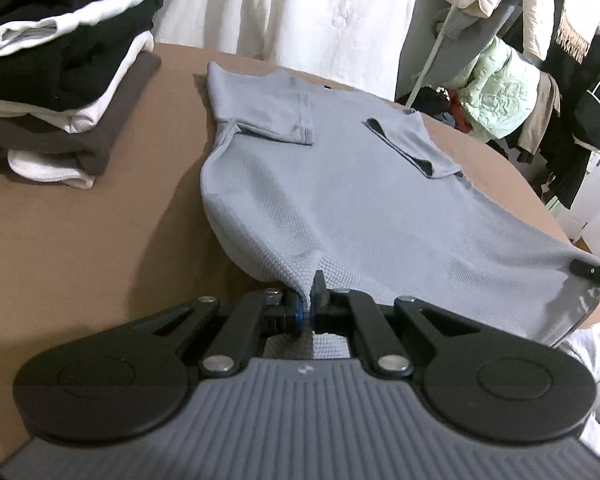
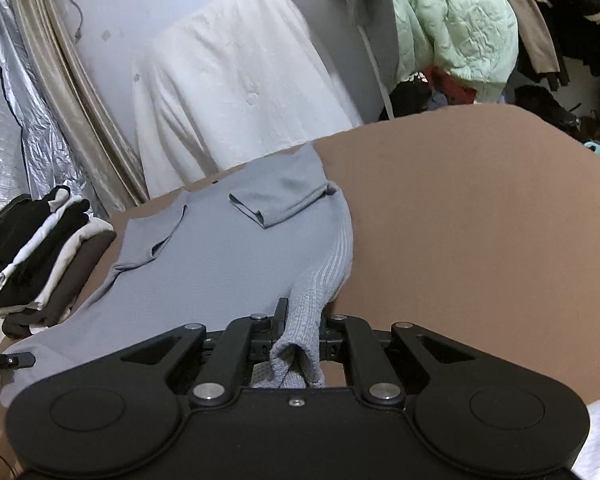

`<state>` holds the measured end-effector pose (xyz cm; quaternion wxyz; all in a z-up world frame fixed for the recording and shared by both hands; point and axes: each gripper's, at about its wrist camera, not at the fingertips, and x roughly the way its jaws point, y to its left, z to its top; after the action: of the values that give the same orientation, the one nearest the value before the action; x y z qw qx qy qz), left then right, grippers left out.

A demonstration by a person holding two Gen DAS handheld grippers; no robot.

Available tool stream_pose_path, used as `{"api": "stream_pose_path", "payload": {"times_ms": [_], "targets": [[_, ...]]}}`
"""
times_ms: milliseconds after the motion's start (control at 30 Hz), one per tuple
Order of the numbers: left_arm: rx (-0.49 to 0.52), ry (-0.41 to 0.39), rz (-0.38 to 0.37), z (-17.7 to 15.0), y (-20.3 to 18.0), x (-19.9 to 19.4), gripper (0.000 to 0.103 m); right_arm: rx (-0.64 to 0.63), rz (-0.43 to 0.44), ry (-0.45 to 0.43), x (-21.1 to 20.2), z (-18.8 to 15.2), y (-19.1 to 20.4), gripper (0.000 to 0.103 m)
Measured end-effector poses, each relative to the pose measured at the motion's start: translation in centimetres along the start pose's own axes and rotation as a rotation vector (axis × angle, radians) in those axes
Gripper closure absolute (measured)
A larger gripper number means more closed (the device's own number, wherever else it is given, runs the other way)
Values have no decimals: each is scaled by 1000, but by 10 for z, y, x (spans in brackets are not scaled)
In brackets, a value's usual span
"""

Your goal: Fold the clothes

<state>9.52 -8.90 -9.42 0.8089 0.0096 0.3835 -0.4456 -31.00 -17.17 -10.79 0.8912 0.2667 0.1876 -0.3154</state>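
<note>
A lived-in room of a home: at twelve o'clock a white garment (image 2: 236,92) hangs draped, at two o'clock a crowded rack with a mint quilted jacket (image 2: 456,32), at nine o'clock beige curtains (image 2: 56,80), and folded clothes (image 1: 56,60) stacked on the brown tabletop (image 2: 480,220).

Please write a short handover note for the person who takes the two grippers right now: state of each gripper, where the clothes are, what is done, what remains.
Left gripper: shut on the near hem of the grey shirt.
Right gripper: shut on the hem's other corner, cloth bunched between its fingers.
The shirt lies lengthwise on the brown table, collar at the far end, both sleeves already folded inward.
Stack of folded clothes sits on the table, left of the shirt.
Left: probably carry the hem toward the collar, then add the shirt to the stack.
</note>
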Motion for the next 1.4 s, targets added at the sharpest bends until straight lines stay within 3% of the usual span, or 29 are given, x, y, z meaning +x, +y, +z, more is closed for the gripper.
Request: {"api": "stream_pose_path", "payload": {"times_ms": [133, 233, 333, 433, 467, 600, 633, 667, 700, 733, 767, 833, 867, 933, 1067, 1333, 1400], "targets": [[-83, 71, -4, -2, 11, 8, 100, -44, -43, 23, 1, -2, 2, 93], [-156, 224, -2, -16, 24, 27, 100, -67, -94, 61, 6, -9, -2, 93], [-176, 347, 50, -27, 31, 40, 96, -46, -104, 107, 13, -20, -10, 93], [-144, 390, 66, -32, 27, 43, 87, -51, -111, 162, 20, -31, -13, 92], [-134, 389, 60, -32, 25, 44, 79, -43, -111, 187, 22, -36, -14, 92], [-162, 391, -36, -32, 21, 48, 30, 55, -56, 244, 30, -52, -24, 86], [-130, 391, -32, -33, 16, 50, 31, 68, -56, 253, 32, -54, -26, 83], [-69, 393, -5, -34, 8, 51, 43, 84, -47, 258, 33, -55, -28, 77], [37, 381, 53, -36, -4, 51, 81, 102, -37, 255, 34, -57, -30, 72], [161, 355, 114, -40, -18, 50, 94, 118, -26, 252, 34, -58, -31, 71], [209, 330, 121, -41, -27, 47, 100, 108, -27, 247, 33, -60, -30, 70], [199, 275, 95, -38, -34, 38, 100, 56, -33, 237, 31, -64, -25, 80], [184, 235, 98, -34, -34, 31, 100, 28, -39, 233, 30, -64, -23, 91], [138, 150, 93, -24, -29, 15, 100, 56, -39, 185, 19, -58, -25, 91], [-9, 47, -4, -8, -16, -13, 100, 130, -42, 105, 0, -40, -27, 92], [-39, -61, 35, 2, -17, -48, 100, 62, -13, 68, -29, -13, -8, 92], [-1, -42, 47, 1, -21, -51, 100, 44, -5, 66, -36, -7, -5, 92]]}}
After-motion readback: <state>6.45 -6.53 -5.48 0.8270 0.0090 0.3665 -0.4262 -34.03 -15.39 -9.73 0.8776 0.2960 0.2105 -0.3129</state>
